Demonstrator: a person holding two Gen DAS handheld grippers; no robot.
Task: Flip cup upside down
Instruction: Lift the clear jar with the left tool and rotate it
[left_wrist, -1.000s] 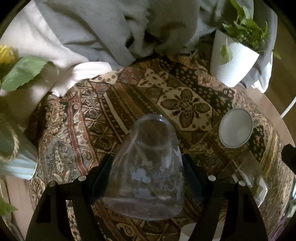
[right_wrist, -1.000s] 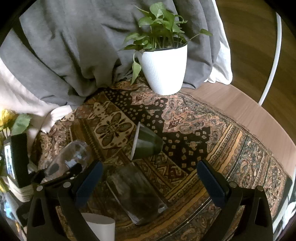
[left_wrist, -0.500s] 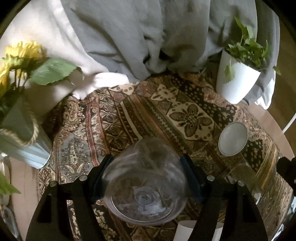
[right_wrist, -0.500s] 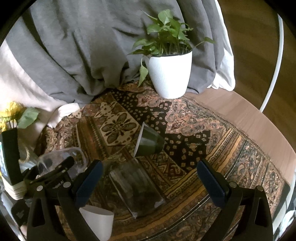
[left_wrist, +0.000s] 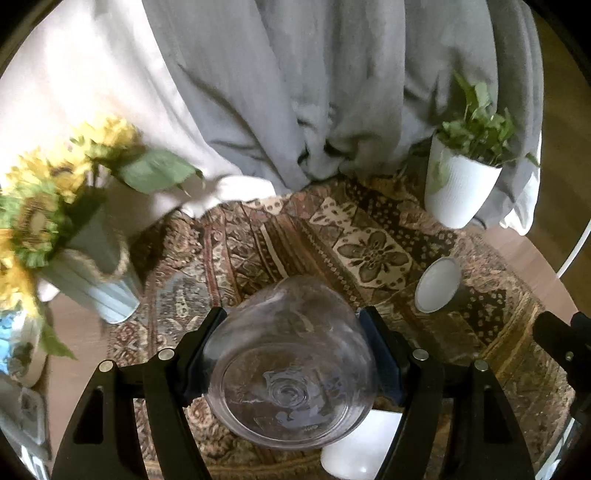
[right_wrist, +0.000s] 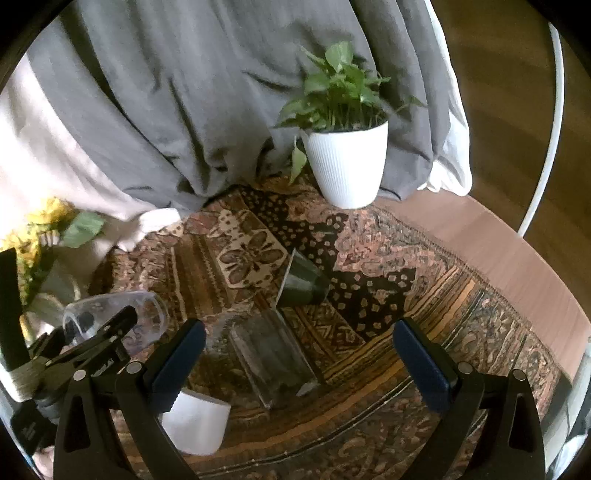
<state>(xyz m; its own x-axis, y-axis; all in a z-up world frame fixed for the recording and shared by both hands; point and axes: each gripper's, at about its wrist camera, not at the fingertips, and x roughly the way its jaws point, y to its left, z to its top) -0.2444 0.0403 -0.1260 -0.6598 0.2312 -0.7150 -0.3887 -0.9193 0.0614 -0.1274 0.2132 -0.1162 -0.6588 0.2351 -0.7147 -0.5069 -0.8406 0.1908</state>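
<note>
Patterned cloth (right_wrist: 369, 258) covered our table; above it our left gripper (left_wrist: 291, 350) clamped a clear glass cup (left_wrist: 291, 369) lying sideways in mid-air, half turned and not yet set down, while our right gripper (right_wrist: 299, 354) gaped wide, holding nothing

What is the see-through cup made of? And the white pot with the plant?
The cup in the left gripper looks like clear glass: the patterned cloth shows through it, and it has frosted flower marks. The pot looks like matte white plastic or ceramic with fine upright ribs; the pictures cannot settle which.
</note>
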